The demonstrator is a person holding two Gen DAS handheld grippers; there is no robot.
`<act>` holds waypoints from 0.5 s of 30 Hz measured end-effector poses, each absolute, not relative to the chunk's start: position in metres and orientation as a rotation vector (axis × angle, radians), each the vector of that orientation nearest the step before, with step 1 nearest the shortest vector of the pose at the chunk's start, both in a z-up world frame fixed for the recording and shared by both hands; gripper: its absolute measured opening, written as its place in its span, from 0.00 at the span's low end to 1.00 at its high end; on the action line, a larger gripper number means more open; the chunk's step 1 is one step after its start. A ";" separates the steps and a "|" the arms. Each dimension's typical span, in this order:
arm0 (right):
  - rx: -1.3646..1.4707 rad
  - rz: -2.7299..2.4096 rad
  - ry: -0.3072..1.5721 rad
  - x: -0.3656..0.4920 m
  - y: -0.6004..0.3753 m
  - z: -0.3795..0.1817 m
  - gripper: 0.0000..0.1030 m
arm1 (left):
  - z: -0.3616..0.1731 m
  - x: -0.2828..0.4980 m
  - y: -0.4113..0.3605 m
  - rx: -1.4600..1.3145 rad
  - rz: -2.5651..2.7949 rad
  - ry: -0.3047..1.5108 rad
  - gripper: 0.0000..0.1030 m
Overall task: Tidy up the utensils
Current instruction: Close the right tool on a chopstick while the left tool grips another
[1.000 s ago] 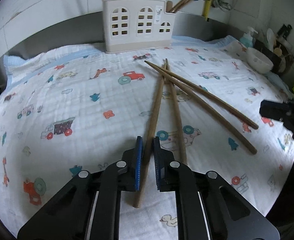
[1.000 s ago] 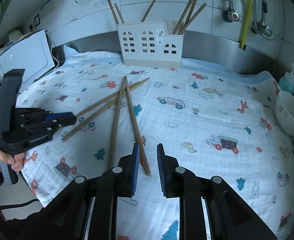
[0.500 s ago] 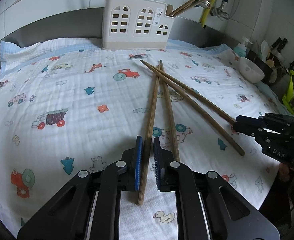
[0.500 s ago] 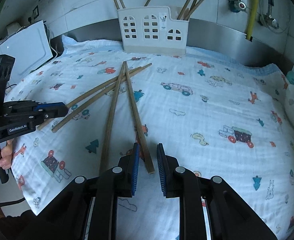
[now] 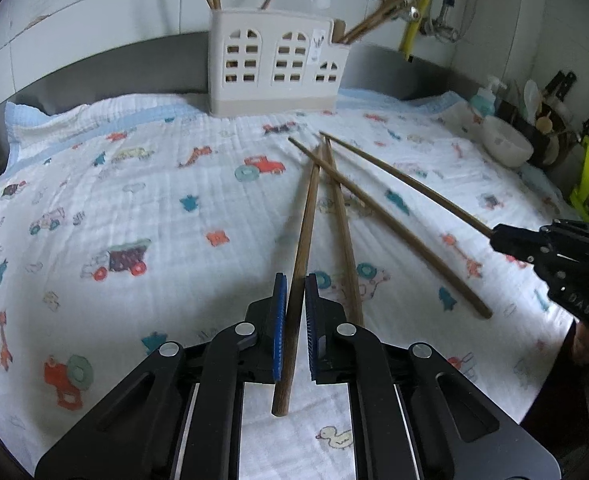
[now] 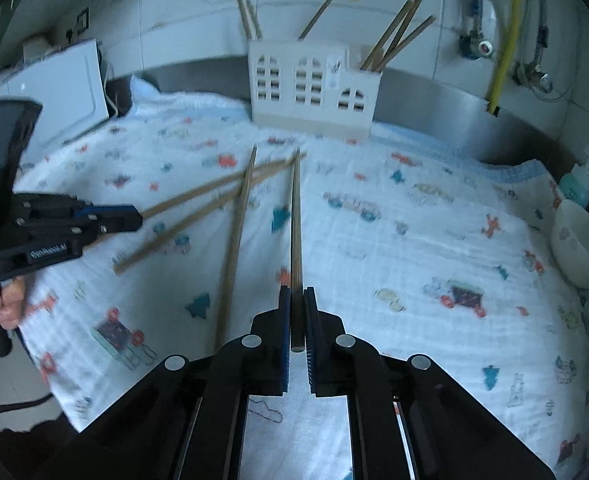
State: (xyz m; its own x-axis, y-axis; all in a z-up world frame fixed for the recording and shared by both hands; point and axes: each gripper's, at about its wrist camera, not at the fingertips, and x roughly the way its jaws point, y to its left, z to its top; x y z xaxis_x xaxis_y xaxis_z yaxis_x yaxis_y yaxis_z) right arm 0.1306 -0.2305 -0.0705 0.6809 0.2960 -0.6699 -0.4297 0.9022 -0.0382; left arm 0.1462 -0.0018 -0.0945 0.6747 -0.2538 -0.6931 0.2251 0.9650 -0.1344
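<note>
Several brown wooden chopsticks lie fanned on a printed white cloth. My left gripper [image 5: 292,286] is shut on one chopstick [image 5: 306,216], its end just off the cloth. My right gripper [image 6: 296,300] is shut on another chopstick [image 6: 296,216], which points toward the holder. Each gripper shows in the other's view: the right one at the right [image 5: 550,248], the left one at the left [image 6: 70,224]. A white utensil holder [image 5: 278,68] with arched windows stands at the back and holds several chopsticks; it also shows in the right wrist view [image 6: 314,88].
A white bowl [image 6: 582,244] and a soap bottle [image 6: 580,184] stand at the right edge. A white appliance [image 6: 66,88] stands at the left. A steel rim and tiled wall with hoses [image 6: 502,40] run behind the holder.
My right gripper has closed on a chopstick and lifted it, so it now points straight ahead. My left gripper has raised its chopstick slightly. Both grippers have moved closer to the holder.
</note>
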 end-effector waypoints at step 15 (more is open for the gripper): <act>-0.094 0.438 0.566 0.136 -0.239 0.014 0.06 | -0.042 0.146 0.009 -0.053 -0.312 0.642 0.01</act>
State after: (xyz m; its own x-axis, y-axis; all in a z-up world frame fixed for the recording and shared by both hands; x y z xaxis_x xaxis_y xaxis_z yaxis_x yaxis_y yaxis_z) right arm 0.1361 -0.2392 0.0143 0.7552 0.3754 -0.5374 -0.4262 0.9040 0.0326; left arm 0.1457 0.0088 -0.0415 0.7560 -0.3018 -0.5809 0.2695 0.9522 -0.1440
